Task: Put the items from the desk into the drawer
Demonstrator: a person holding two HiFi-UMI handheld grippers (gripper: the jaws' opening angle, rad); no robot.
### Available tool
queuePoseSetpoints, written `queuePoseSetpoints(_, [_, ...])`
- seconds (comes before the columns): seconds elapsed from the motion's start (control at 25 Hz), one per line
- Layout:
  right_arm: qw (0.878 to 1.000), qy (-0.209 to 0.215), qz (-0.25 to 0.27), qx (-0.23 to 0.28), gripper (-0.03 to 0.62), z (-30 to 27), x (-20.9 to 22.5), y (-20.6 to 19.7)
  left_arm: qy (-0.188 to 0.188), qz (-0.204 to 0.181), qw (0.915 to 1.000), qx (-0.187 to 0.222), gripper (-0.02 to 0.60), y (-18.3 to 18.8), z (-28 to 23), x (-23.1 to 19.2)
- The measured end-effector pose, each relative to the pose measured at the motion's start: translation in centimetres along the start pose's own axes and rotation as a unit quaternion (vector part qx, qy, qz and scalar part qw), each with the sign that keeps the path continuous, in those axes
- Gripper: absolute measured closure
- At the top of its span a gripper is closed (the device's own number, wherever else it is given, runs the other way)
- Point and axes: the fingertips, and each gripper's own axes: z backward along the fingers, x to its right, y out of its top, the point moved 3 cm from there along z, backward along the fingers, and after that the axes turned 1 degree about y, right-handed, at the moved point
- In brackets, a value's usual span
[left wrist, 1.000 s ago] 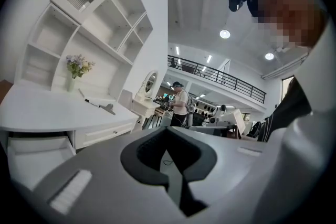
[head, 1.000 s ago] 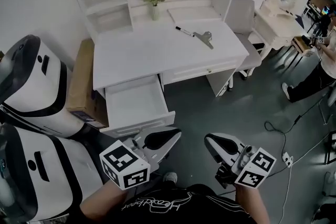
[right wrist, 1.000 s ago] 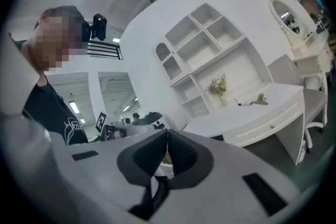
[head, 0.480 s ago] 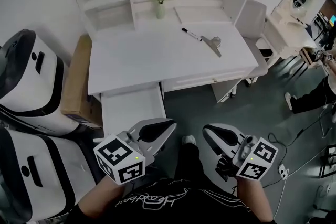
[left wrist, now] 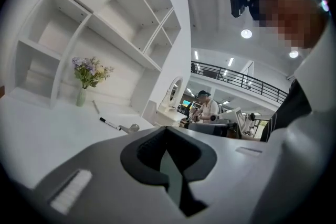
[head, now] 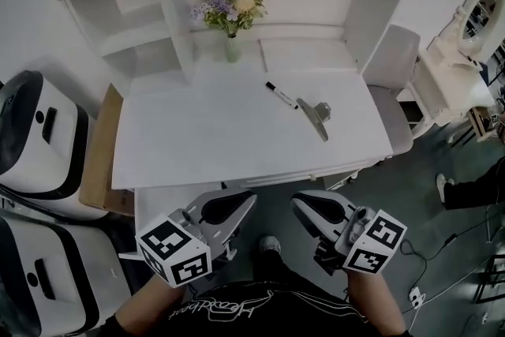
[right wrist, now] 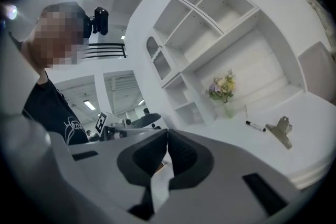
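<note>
The person has stepped closer. The white wooden desk (head: 205,142) now fills the middle of the frame, and the open white drawer (head: 154,197) has shrunk to a sliver at lower left, under the desk's front edge. The black-capped marker pen (head: 282,95) and the grey metal clip (head: 317,117) lie untouched at centre right. The left gripper (head: 229,205) and right gripper (head: 312,207) hang low at the bottom, both well short of the two items. Each has its fingers (left wrist: 144,152) closed together on nothing. I'd say this is still the approach, and the reach for the pen or clip comes next.
</note>
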Motion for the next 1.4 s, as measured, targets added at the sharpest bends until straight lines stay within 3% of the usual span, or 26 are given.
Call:
queuePoseSetpoints(0.36, [0.998, 0.032, 0.025, -0.045, 0.585, -2.8, 10.9, 3.9, 0.049, 0.015, 0.9987, -0.004, 0.572, 2.7, -8.6, -5.4])
queuePoseSetpoints(0.84, [0.991, 0.027, 0.064, -0.117, 0.58, -7.5, 21.2, 3.7, 0.124, 0.041, 0.9912, -0.024, 0.572, 2.7, -11.4, -10.3])
queuePoseSetpoints(0.96, [0.988, 0.0, 0.081, -0.129, 0.468, -8.6, 23.7, 3.3, 0.127, 0.045, 0.9904, -0.03, 0.572, 2.2, -11.6, -11.2])
queuePoseSetpoints(1.2, [0.969, -0.057, 0.157, -0.184, 0.444, -11.1, 28.4, 2.4, 0.145, 0.064, 0.9866, -0.041, 0.572, 1.4, -11.5, -13.3])
queuePoseSetpoints(1.4, [0.939, -0.098, 0.205, -0.257, 0.43, -13.2, 32.1, 0.2, 0.153, 0.073, 0.9844, -0.048, 0.572, 0.8, -10.9, -14.5])
